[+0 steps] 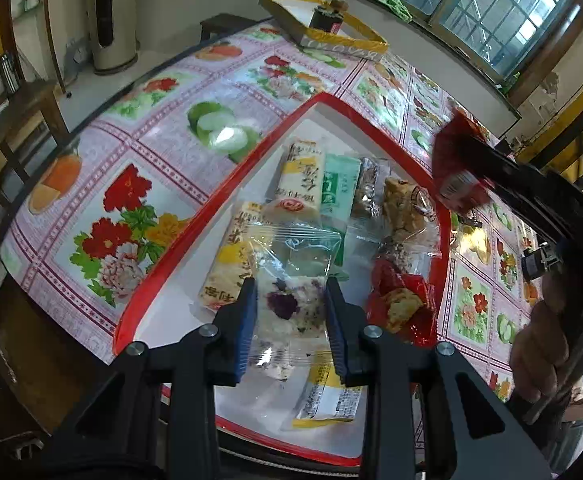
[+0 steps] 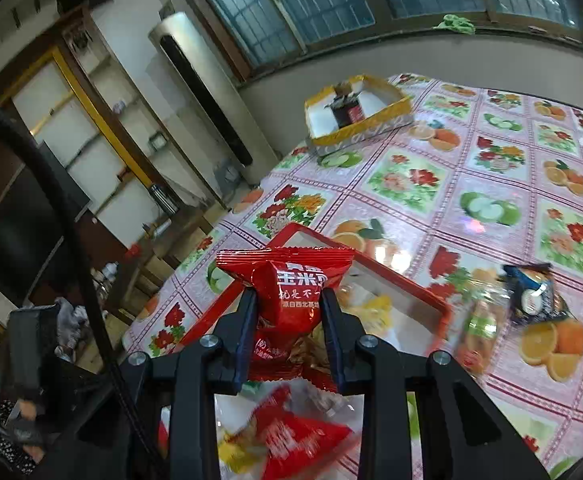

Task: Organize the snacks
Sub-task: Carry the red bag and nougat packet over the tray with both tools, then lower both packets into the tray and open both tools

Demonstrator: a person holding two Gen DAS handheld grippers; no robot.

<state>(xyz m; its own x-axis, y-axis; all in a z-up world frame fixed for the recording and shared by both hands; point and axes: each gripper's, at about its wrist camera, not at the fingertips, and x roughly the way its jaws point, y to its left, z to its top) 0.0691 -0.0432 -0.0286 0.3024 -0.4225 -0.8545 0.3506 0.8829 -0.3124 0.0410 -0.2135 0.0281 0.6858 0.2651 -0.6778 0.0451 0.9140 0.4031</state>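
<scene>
Both claws loaded, mid-transfer over the red-rimmed tray. My left gripper is clamped narrow on a clear-wrapped snack with purple and white filling; the pads pinch the pack at its middle and it hangs above the tray floor, over the pile already in there: two yellow-and-white bars, a green pack, a brown one, some red wrappers on the right side. My right gripper is closed tight on a red snack packet, jaws biting the crimped waist, the packet's top flared above the fingers; from the left wrist view I see that same packet held high, off past the tray's right edge. Step in hand, as I read it: carrying both items to their place, which I take to be the tray, though the yellow-edged box at the far end of the table could be a sorting target too, can't tell. It already holds one dark item. Two snacks sit loose on the floral tablecloth right of the tray: a blue-black pack and a blurred green-orange one. Next move needs: pick a free patch of tray floor, lower before opening so the light packs don't flutter off, release one claw at a time, then go for the loose two.
</scene>
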